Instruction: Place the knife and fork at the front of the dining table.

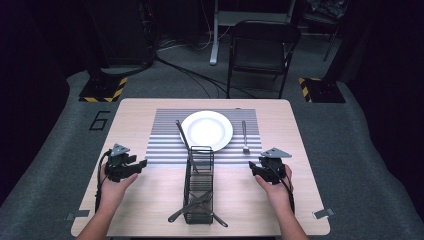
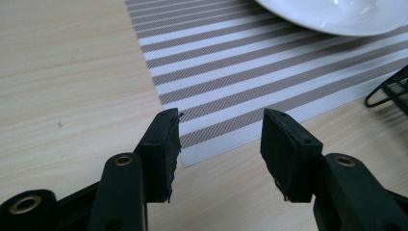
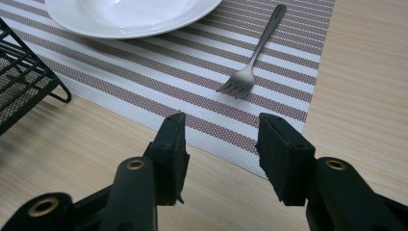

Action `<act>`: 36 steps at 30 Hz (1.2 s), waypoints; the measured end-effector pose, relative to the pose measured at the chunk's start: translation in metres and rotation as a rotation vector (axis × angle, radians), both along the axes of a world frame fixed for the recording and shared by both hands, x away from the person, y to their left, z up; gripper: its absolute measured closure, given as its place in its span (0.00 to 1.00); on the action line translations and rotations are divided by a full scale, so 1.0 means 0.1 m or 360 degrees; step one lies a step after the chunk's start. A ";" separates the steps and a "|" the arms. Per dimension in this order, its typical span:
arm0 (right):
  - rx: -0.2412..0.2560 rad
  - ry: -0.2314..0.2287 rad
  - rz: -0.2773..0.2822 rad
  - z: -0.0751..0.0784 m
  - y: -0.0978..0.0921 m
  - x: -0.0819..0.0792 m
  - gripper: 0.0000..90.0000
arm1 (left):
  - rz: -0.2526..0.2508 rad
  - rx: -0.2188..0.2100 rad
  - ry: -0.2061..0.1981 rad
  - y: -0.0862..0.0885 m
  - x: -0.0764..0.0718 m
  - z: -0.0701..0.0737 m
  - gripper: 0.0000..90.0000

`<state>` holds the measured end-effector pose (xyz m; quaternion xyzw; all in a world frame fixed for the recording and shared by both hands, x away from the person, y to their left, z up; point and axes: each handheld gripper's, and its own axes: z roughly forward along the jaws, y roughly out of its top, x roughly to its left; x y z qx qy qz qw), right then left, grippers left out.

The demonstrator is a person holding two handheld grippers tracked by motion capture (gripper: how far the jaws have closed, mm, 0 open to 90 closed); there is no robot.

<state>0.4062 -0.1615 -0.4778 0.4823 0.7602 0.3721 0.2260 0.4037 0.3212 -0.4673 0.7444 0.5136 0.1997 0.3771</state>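
I see fork (image 3: 253,53) on striped placemat (image 3: 202,91) right of plate (image 1: 206,130), just ahead of right claw (image 3: 221,144); long axis front-to-back, tines toward me. Both claws, left claw (image 2: 220,144) included, gaping, empty. "6" (image 1: 99,120) marked on floor.

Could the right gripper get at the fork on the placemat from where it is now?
Probably yes. The right gripper is open and empty, and the fork lies flat just ahead of its jaws on the placemat, apart from the plate, with nothing between.
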 end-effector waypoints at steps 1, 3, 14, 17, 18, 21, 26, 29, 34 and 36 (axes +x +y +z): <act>-0.0010 -0.0004 0.0001 0.00 0.00 0.00 0.59 | -0.0011 0.0004 -0.0004 -0.03 0.00 0.03 0.55; -0.0020 -0.0001 0.0001 0.00 0.01 -0.01 0.59 | -0.0041 0.0006 -0.0002 -0.08 0.01 0.08 0.55; 0.0048 0.0035 -0.0033 0.00 -0.01 -0.01 0.62 | -0.0127 -0.0013 -0.0036 -0.27 0.02 0.30 0.57; 0.0061 0.0045 -0.0037 -0.01 -0.02 -0.02 0.62 | -0.0145 -0.0020 -0.0049 -0.32 0.03 0.36 0.57; 0.0062 0.0045 -0.0038 -0.01 -0.02 -0.02 0.62 | -0.0152 -0.0025 -0.0048 -0.33 0.03 0.38 0.57; 0.0070 0.0045 -0.0041 -0.01 -0.02 -0.02 0.62 | -0.0170 -0.0027 -0.0051 -0.37 0.03 0.43 0.56; 0.0076 0.0037 -0.0048 -0.01 -0.03 -0.02 0.62 | -0.0193 -0.0018 -0.0064 -0.45 0.01 0.52 0.55; 0.0066 0.0033 -0.0041 -0.02 -0.03 -0.01 0.62 | -0.0215 -0.0040 -0.0066 -0.50 0.01 0.57 0.56; 0.0056 0.0032 -0.0037 -0.02 -0.02 -0.01 0.62 | -0.0243 -0.0059 -0.0061 -0.57 0.01 0.63 0.59; 0.0061 0.0034 -0.0045 -0.02 -0.02 -0.02 0.62 | -0.0258 -0.0057 -0.0065 -0.61 0.01 0.66 0.60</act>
